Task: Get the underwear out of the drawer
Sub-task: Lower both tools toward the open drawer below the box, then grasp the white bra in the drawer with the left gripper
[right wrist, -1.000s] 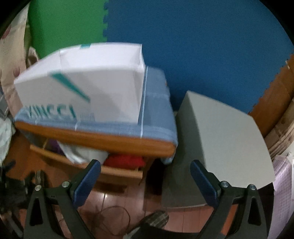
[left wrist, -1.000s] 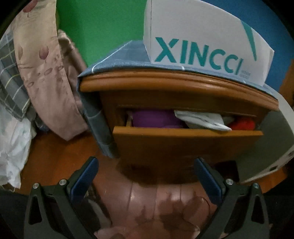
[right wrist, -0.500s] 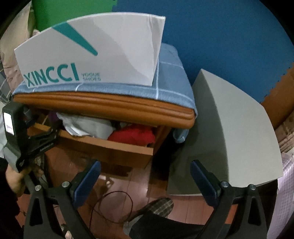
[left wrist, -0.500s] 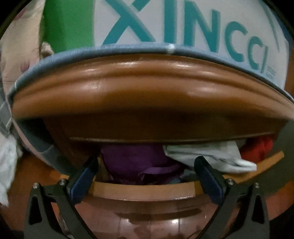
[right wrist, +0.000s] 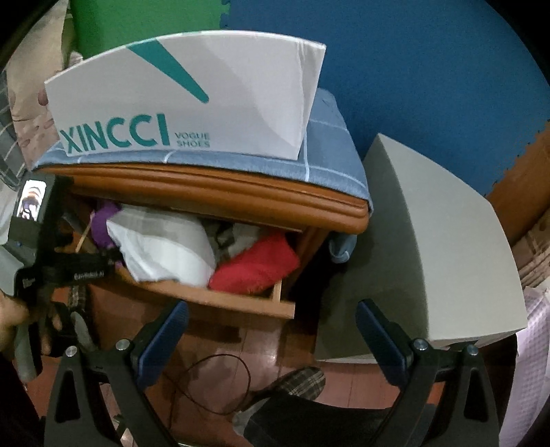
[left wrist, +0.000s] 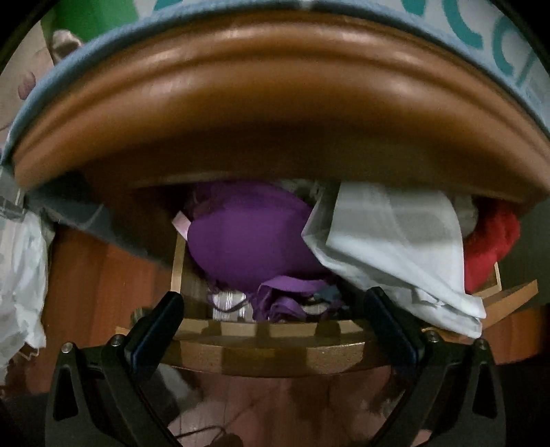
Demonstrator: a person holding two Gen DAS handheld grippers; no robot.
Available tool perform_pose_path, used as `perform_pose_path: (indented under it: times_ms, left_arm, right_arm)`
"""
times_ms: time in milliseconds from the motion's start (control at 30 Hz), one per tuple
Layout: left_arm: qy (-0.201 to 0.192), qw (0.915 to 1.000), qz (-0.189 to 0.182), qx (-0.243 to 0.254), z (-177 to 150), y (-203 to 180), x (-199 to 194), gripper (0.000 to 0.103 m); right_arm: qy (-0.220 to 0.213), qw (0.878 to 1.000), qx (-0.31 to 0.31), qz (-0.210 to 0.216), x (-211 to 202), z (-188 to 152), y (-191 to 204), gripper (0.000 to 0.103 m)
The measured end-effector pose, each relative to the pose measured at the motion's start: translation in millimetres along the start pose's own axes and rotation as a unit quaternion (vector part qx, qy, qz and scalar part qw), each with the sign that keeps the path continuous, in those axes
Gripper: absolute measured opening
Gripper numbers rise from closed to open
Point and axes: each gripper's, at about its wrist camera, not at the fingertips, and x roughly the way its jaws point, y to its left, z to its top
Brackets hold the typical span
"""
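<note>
In front of me a white shoe box [right wrist: 192, 99] printed "XINCCI VOGUE SHOES" in teal sits on a blue checked cloth [right wrist: 330, 165]. Behind it the wall is foam mat, a green panel [right wrist: 137, 20] joined to a blue panel [right wrist: 412, 68]. A grey board [right wrist: 447, 247] leans to the right. A thin dark cord [right wrist: 213, 381] loops across the reddish wooden floor [right wrist: 261, 344], near a plaid slipper [right wrist: 302, 380].

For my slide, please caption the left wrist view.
Open left gripper at the open drawer, facing purple underwear.
</note>
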Motion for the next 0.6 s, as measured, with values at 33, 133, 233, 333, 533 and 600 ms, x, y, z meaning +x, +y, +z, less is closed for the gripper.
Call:
perform_pose_path:
  times_ms: [33,133,233,333,533,600]
  left_arm:
    - [0.009,1.0,0.002,0.0,-1.0,1.7,-0.3,0.103]
    - [0.034,0.9994,0.003,0.004,-8.0,2.5,-0.8,0.103]
    - [0.06,0.9982,0.001,0.006,-6.7,4.2,1.8,0.103]
    - [0.077,0.997,-0.009,0.007,-19.9,9.7,3.2,0.103]
    - [0.098,0.9947,-0.03,0.006,-40.1,23.7,6.7,0.103]
    - [0.1,0.9943,-0.034,0.011,-43.8,18.2,7.6,0.103]
  right_arm:
    - [-0.001,1.0,-0.002,0.001,-2.8,-0.8,-0.8,0.1]
    - [0.002,1.0,0.001,-0.002,-5.1,-4.3,-6.1,0.1]
    - [0.013,1.0,0.014,0.005,-0.7,-10.8,-13.0,0.1]
    - [0.029,0.999,0.018,0.013,5.9,-17.3,-14.2,0.1]
    - [0.041,0.999,-0.004,0.019,14.2,-27.0,-1.1,0.1]
    - [0.041,0.999,-0.009,0.019,15.1,-28.6,0.7,0.1]
